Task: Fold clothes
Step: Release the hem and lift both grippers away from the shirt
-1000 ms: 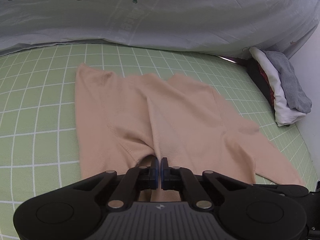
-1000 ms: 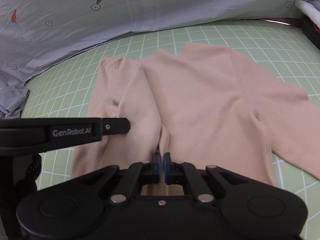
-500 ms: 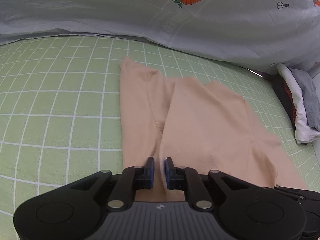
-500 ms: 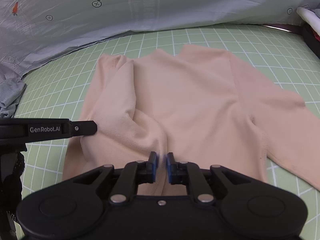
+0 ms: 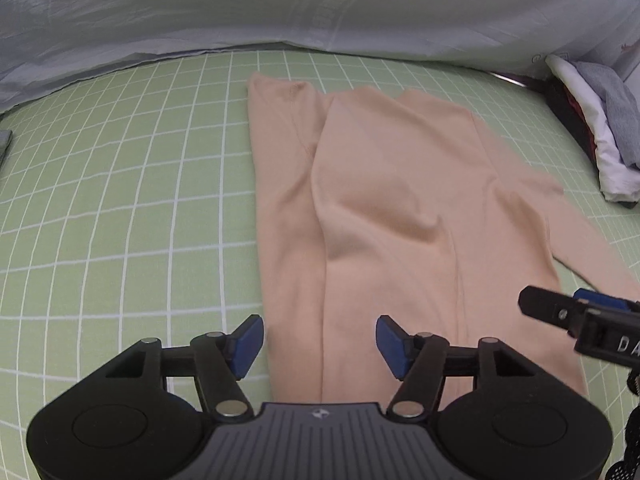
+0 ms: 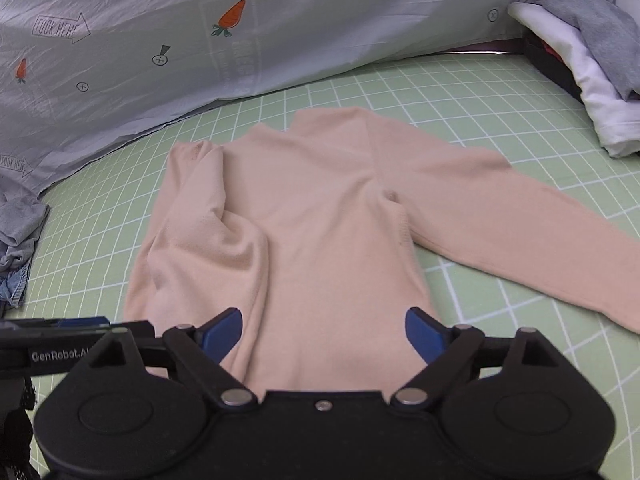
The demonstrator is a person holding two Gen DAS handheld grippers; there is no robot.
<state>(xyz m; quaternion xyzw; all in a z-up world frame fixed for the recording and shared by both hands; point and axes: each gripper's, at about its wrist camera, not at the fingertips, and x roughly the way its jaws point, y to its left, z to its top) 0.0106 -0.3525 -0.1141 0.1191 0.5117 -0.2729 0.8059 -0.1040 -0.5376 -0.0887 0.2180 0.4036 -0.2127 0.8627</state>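
Note:
A peach long-sleeved top (image 5: 392, 208) lies flat on the green checked sheet (image 5: 120, 200). Its left side and sleeve are folded in over the body; the right sleeve (image 6: 520, 220) stretches out to the right. It also shows in the right wrist view (image 6: 320, 220). My left gripper (image 5: 320, 340) is open and empty above the top's near hem. My right gripper (image 6: 324, 332) is open and empty above the hem too, and part of it shows in the left wrist view (image 5: 580, 312). The left gripper's finger (image 6: 80, 344) shows at the left of the right wrist view.
A grey duvet with carrot prints (image 6: 240, 40) runs along the back. A pile of folded white and grey clothes (image 6: 580, 60) sits at the back right. Crumpled grey and denim clothes (image 6: 16, 240) lie at the left edge.
Both grippers have opened and let go of the top's fabric. The lifted left side now lies folded over the body. Both grippers have drawn back and risen a little.

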